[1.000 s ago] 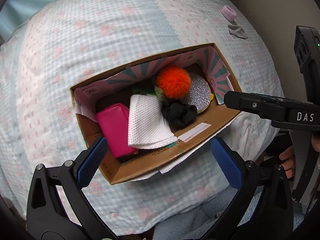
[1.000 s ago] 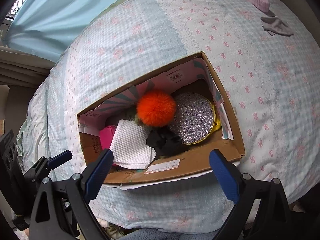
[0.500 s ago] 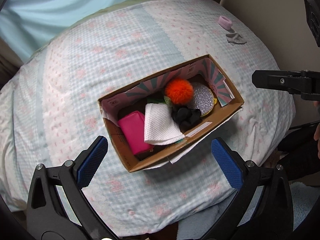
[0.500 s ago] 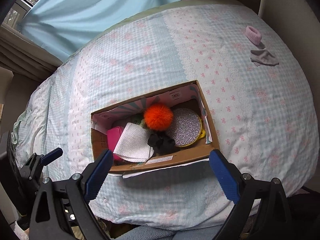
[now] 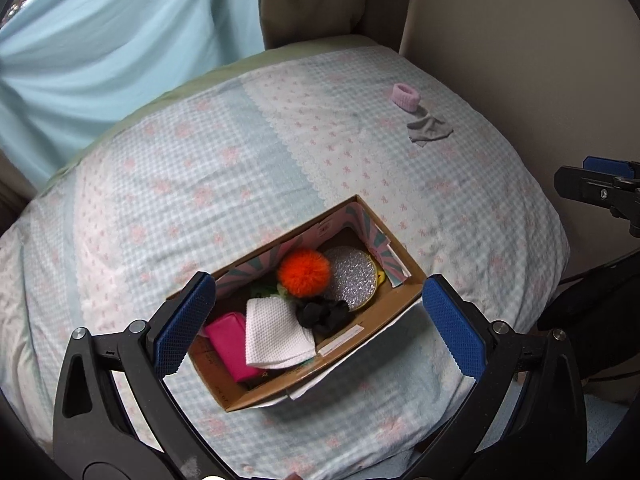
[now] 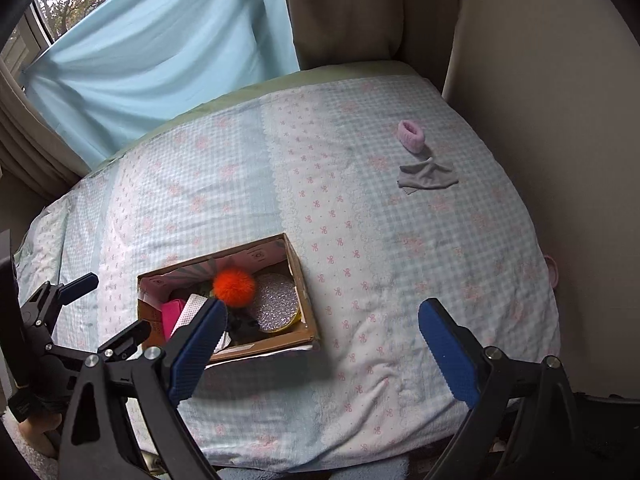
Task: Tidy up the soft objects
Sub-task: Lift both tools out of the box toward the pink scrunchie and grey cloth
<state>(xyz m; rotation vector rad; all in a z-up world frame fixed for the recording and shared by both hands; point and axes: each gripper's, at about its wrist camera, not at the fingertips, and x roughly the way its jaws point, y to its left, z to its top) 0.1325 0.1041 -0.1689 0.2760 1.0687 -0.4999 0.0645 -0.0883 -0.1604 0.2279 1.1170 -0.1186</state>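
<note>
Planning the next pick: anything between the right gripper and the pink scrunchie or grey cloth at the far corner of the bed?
Nothing visible. The right gripper is open and empty, with bare bedspread up to the pink scrunchie and grey cloth. The cardboard box sits left of that line.

Bed (image 6: 360, 240) in checked quilt: cardboard box (image 6: 308, 320), pink scrunchie (image 6: 412, 136), grey cloth (image 6: 428, 176) apart

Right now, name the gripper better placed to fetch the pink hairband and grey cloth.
Right gripper: open, empty, on the side of the hairband and cloth. Left gripper hangs over the box.
</note>
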